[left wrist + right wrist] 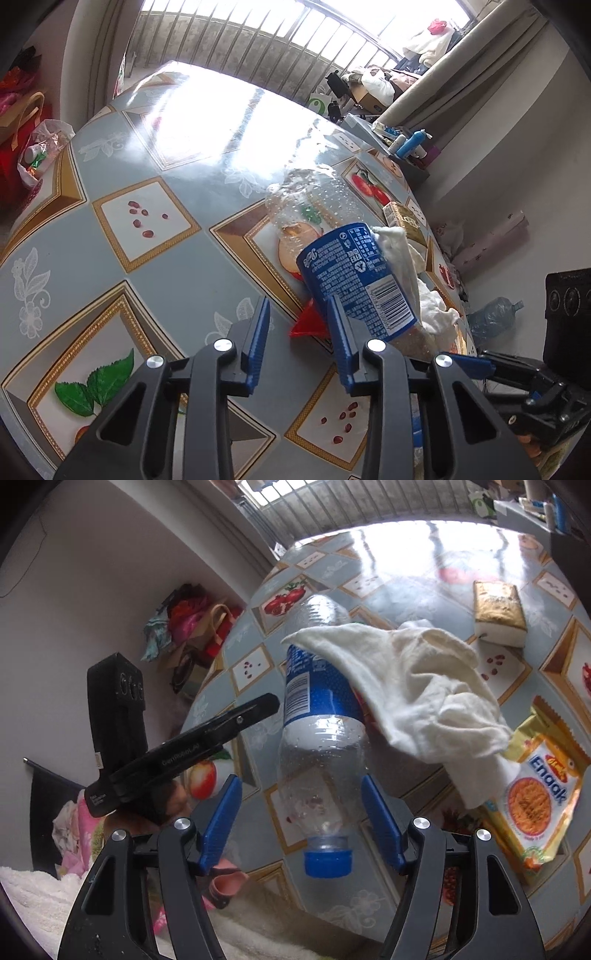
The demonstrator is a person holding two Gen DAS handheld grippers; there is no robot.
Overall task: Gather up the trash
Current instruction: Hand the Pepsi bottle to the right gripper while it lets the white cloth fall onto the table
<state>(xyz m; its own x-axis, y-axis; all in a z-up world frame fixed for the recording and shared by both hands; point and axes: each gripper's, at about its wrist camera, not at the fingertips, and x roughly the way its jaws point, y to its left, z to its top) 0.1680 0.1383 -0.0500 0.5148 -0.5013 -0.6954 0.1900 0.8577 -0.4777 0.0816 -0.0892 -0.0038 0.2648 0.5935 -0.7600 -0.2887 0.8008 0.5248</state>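
A clear plastic bottle with a blue label and blue cap lies tilted on the tablecloth, cap toward my right gripper. That gripper's blue fingers stand on either side of the bottle's neck end. A gap shows on the left side, so it is open. A crumpled white cloth drapes over the bottle's label. In the left wrist view the bottle lies just right of my left gripper, which is open. Only a red wrapper scrap on the table shows in its gap.
A yellow snack packet and a gold tissue pack lie on the patterned table right of the cloth. A plastic bag sits off the table's left. A water jug and black speaker stand on the floor.
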